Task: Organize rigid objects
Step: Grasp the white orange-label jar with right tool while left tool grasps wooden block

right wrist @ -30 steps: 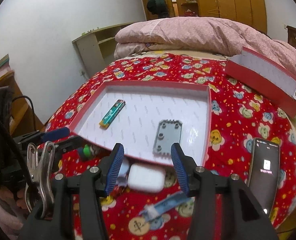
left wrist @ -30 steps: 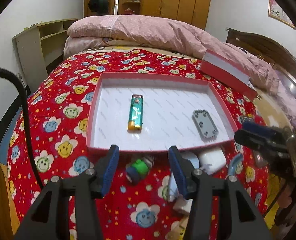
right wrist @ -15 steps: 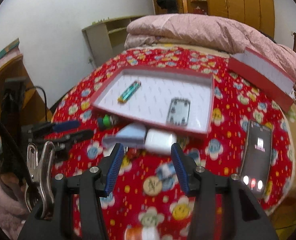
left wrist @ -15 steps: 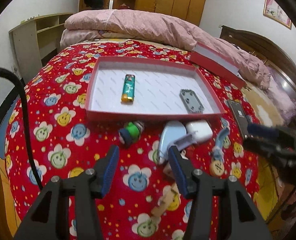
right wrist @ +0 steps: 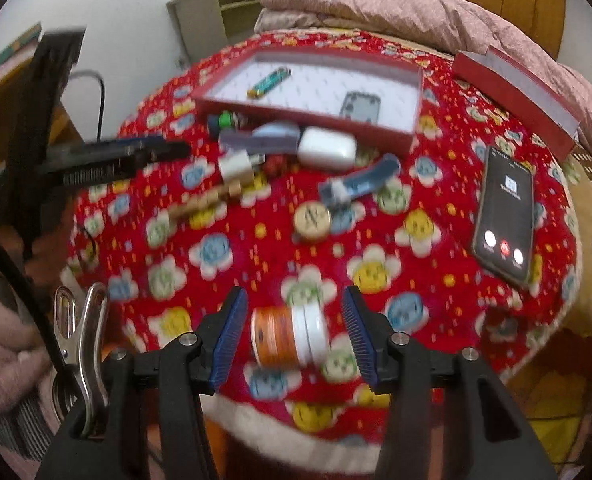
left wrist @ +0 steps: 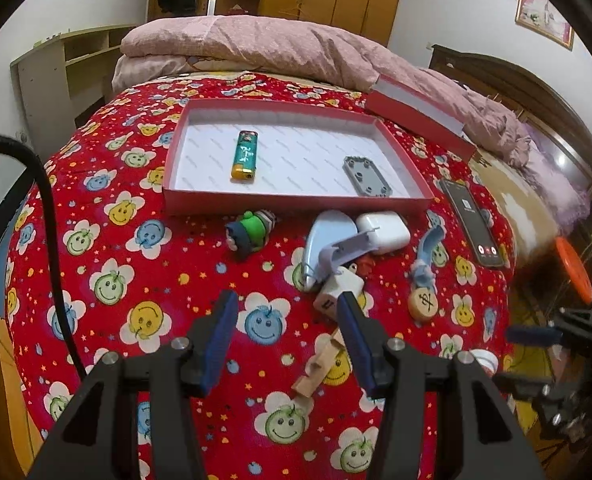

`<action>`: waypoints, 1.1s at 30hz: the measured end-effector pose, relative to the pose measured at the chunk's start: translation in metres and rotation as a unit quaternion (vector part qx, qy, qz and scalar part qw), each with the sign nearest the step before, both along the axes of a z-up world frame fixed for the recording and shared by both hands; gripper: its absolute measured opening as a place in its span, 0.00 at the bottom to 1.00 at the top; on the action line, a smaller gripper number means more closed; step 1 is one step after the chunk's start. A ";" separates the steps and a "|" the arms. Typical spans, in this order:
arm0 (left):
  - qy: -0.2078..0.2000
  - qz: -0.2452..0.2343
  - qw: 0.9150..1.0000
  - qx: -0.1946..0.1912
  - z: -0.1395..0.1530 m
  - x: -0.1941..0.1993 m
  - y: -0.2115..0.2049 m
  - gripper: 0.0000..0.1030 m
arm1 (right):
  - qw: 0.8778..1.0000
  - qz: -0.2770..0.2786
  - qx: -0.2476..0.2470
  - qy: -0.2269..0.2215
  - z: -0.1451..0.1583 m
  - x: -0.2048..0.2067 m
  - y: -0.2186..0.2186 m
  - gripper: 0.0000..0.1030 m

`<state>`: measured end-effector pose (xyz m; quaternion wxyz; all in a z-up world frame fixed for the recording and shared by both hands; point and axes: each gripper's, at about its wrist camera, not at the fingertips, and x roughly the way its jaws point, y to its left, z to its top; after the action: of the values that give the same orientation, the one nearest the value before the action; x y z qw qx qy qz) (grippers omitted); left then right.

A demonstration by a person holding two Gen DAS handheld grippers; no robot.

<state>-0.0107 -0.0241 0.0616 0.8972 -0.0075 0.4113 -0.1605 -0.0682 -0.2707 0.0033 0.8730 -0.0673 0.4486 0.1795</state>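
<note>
A red tray (left wrist: 296, 204) lies on the flowered bedspread and holds a green lighter (left wrist: 244, 155) and a grey plate (left wrist: 367, 177). In front of it lie a green toy figure (left wrist: 250, 232), a pale blue case (left wrist: 327, 244), a white earbud case (left wrist: 383, 230), a white plug (left wrist: 337, 290), wooden blocks (left wrist: 317, 368) and a wooden disc (left wrist: 423, 304). My left gripper (left wrist: 288, 320) hovers open over bare bedspread beside the plug. My right gripper (right wrist: 292, 332) is open near the bed's front edge, with an orange and white jar (right wrist: 290, 336) lying between its fingers, untouched.
A black phone (left wrist: 471, 224) with a lit screen lies to the right of the tray. The red box lid (left wrist: 415, 114) leans against the pink quilt (left wrist: 276, 44) behind it. A shelf unit (left wrist: 56, 76) stands left of the bed.
Both grippers have drawn back from the tray toward the bed's near edge. The pile of small objects came into full view, and the jar now sits between the right fingers.
</note>
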 end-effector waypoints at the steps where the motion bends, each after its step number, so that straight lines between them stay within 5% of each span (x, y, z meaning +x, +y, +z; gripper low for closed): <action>1: 0.000 -0.002 1.000 0.002 -0.001 -0.001 0.000 0.52 | 1.000 0.002 -0.004 0.002 -0.002 -0.003 0.000 0.49; 26: 0.014 -0.060 0.996 0.060 -0.038 -0.014 -0.034 0.52 | 0.999 -0.030 0.030 0.022 -0.052 -0.011 -0.005 0.50; 33: 0.011 -0.072 0.993 0.087 -0.048 -0.019 -0.049 0.38 | 0.999 -0.033 0.031 0.007 -0.054 -0.015 -0.004 0.50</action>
<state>-0.0292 -0.0731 0.0135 0.8758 0.0989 0.4332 -0.1884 -0.0833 -0.2747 -0.0510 0.8771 -0.0239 0.4505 0.1647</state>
